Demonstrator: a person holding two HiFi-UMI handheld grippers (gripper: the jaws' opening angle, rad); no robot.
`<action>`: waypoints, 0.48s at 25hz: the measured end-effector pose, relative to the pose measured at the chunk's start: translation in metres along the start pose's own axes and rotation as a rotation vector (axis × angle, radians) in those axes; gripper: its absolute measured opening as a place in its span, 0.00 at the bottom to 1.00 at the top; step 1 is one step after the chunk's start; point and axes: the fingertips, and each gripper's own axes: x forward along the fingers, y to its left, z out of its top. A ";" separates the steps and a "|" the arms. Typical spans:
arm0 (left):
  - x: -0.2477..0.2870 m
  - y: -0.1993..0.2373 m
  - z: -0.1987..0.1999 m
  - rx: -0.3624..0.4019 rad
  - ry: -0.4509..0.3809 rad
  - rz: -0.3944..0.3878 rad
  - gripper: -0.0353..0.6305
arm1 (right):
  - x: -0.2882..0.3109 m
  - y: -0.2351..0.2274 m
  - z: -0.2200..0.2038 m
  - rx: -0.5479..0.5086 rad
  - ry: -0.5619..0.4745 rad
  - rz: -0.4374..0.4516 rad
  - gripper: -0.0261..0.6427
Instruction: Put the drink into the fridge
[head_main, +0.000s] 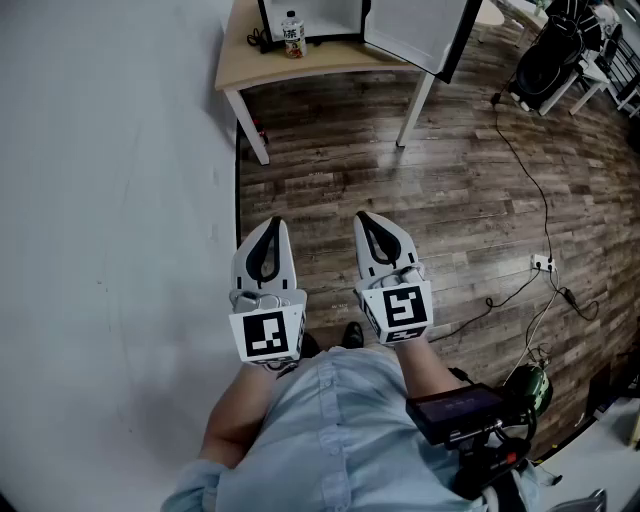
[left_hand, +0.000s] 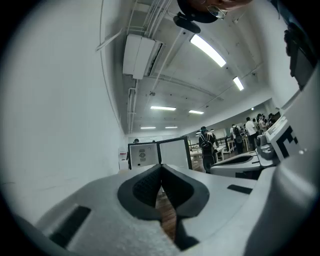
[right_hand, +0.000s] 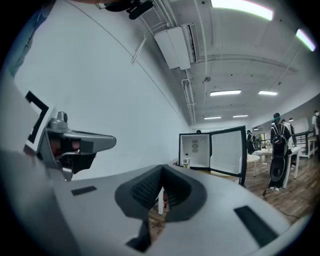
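The drink (head_main: 292, 34), a small bottle with a white label, stands on the wooden table (head_main: 240, 60) at the far end of the room, just in front of a mini fridge (head_main: 310, 15). The fridge door (head_main: 415, 35) hangs open to the right. I hold both grippers side by side at waist height, far from the table. My left gripper (head_main: 274, 224) is shut and holds nothing, and so is my right gripper (head_main: 362, 216). The right gripper view shows the bottle (right_hand: 186, 162) beside the open fridge (right_hand: 195, 152). The left gripper view shows the fridge (left_hand: 143, 156) above its own closed jaws.
A white wall (head_main: 110, 200) runs along the left. Dark wood floor (head_main: 450, 190) lies between me and the table. A cable and power strip (head_main: 541, 263) lie on the floor at right. A black chair (head_main: 545, 55) stands at the back right. People stand in the distance (left_hand: 205, 145).
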 end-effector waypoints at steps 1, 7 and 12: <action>0.001 -0.002 0.000 0.001 0.002 0.001 0.06 | 0.000 -0.002 -0.001 0.001 0.001 0.000 0.05; 0.010 -0.013 -0.011 -0.007 0.039 0.001 0.07 | 0.001 -0.014 -0.008 0.016 0.003 0.015 0.05; 0.019 -0.026 -0.011 -0.007 0.034 -0.003 0.07 | -0.001 -0.026 -0.012 0.026 -0.003 0.018 0.05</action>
